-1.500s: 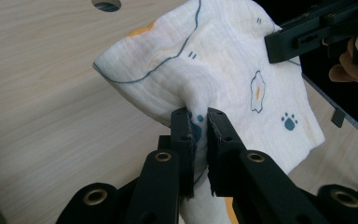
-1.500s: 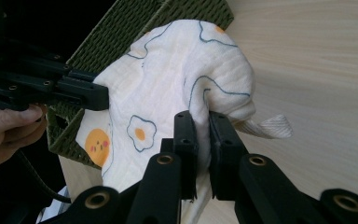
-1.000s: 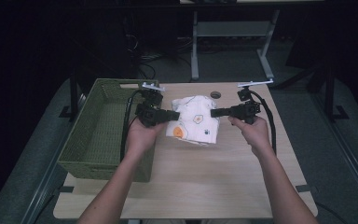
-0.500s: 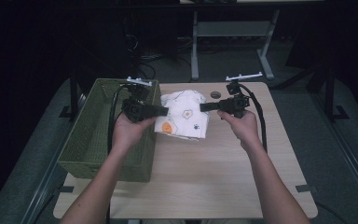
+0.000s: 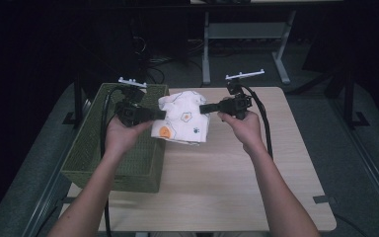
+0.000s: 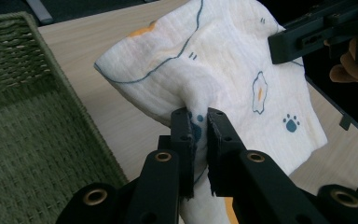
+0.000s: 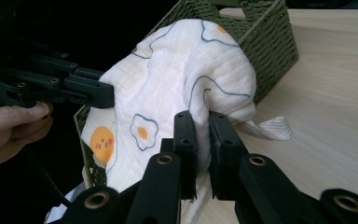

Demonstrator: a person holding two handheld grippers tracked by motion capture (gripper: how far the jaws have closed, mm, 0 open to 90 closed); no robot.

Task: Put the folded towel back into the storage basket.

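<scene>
Egg-print cloth (image 5: 182,121) | soft, light, limp; best held at edges | left gripper (image 5: 159,115), right gripper (image 5: 203,107) both clamp it beside wicker basket (image 5: 128,168)

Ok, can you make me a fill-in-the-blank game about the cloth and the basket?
1. Each claw, the left claw and the right claw, is shut on the white ____.
2. The basket is woven and coloured ____.
3. The cloth has fried eggs and blue ____ prints.
4. The table top looks made of ____.

Missing words: cloth; green; paw; wood
</scene>
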